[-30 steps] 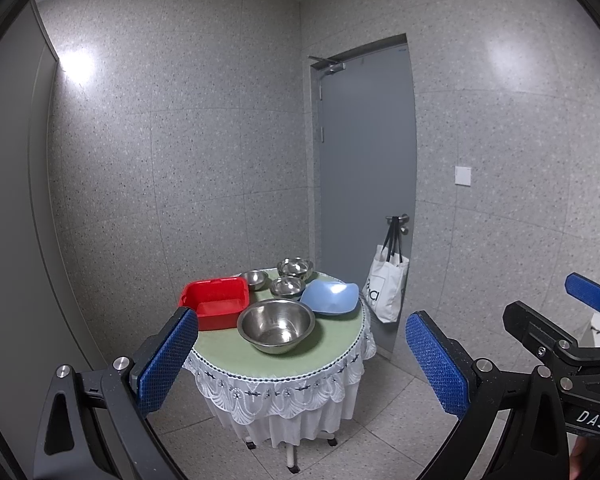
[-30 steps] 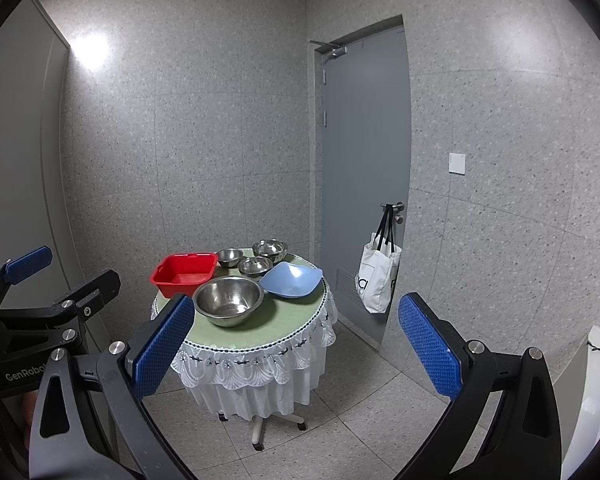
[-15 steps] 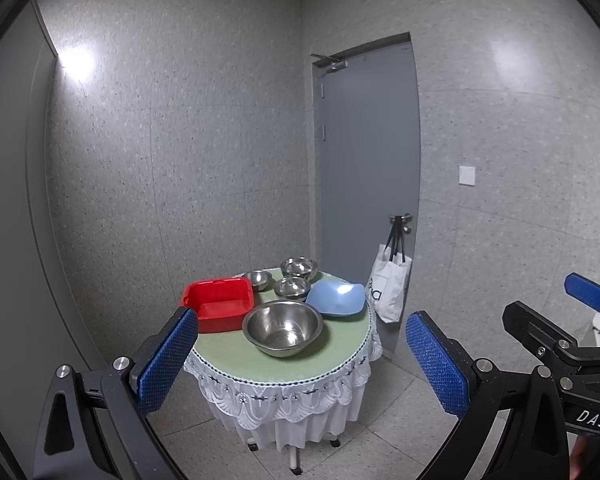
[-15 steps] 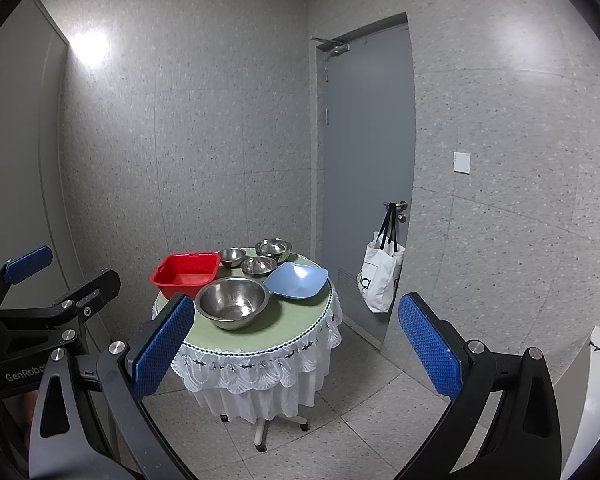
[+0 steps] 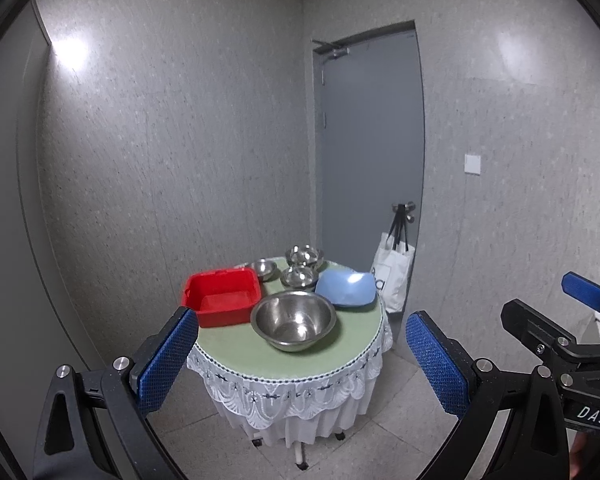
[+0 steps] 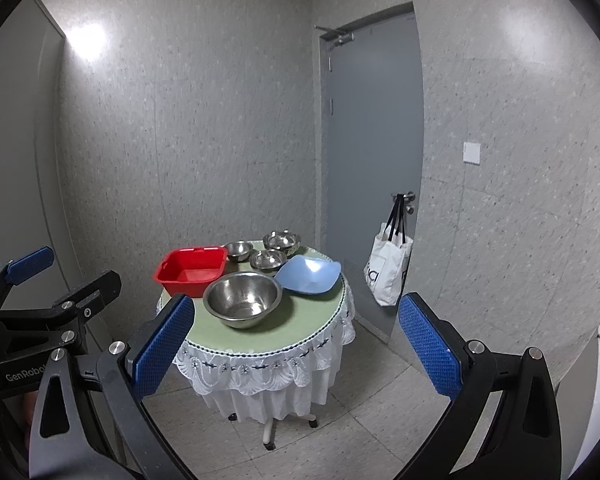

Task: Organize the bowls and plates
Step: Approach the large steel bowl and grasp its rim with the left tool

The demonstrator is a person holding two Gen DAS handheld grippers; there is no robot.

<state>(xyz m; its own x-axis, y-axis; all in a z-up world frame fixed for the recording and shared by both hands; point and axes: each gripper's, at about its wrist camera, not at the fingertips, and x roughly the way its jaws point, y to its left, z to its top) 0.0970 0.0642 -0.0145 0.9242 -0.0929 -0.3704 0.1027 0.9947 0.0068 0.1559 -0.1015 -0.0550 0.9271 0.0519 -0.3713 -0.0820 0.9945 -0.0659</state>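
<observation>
A round table with a green top and white lace skirt holds a large steel bowl, three small steel bowls, a blue square plate and a red tub. My left gripper is open and empty, well short of the table. My right gripper is open and empty too, also short of the table.
A grey door stands behind the table on the right, with a white tote bag on its handle. The table stands on a castor base on a tiled floor. Walls close in behind and to the left.
Both grippers have moved closer to the table, which looks larger. Nothing on the table has moved; both grippers stay open.
</observation>
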